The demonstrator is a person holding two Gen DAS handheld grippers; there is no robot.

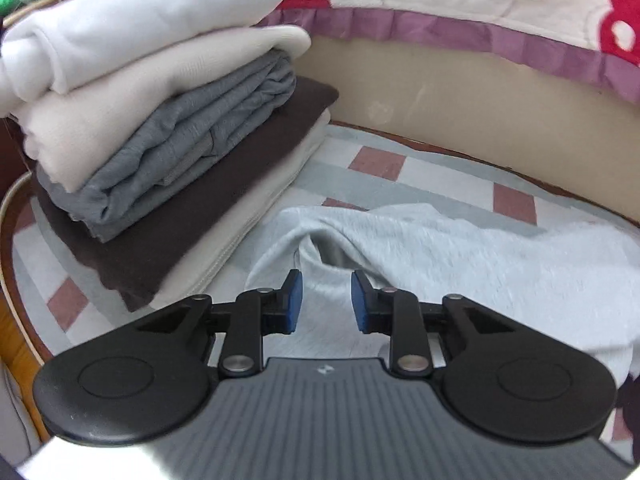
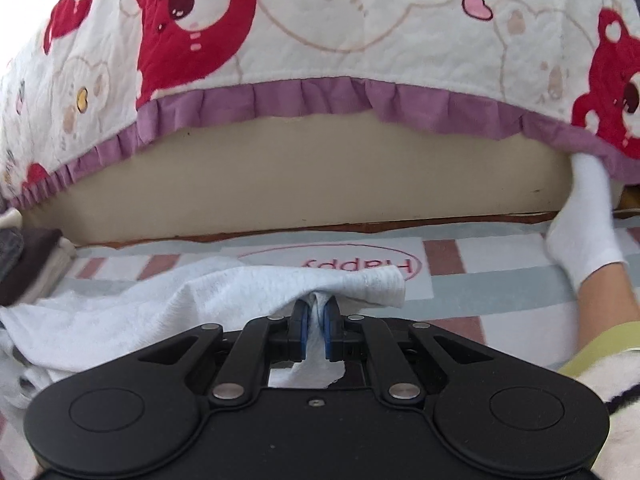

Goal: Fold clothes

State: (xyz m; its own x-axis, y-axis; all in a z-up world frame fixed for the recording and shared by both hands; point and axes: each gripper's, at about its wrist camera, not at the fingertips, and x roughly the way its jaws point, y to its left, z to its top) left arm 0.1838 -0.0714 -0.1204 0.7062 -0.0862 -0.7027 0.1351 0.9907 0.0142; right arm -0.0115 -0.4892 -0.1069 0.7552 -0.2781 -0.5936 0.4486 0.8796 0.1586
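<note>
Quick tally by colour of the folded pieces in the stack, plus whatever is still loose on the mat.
White or cream, folded: 3
Grey, folded: 1
Dark brown, folded: 1
Light grey garment, loose: 1
Total: 6

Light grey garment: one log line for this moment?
right tool: shut on light grey garment | left tool: open over it | folded stack: beside

A home bedroom: ahead of the tongs, a cartoon-bear quilt (image 2: 360, 40) drapes a mattress (image 2: 300, 184); left, folded clothes (image 1: 160, 128) stack on a checked mat (image 1: 380, 168).
</note>
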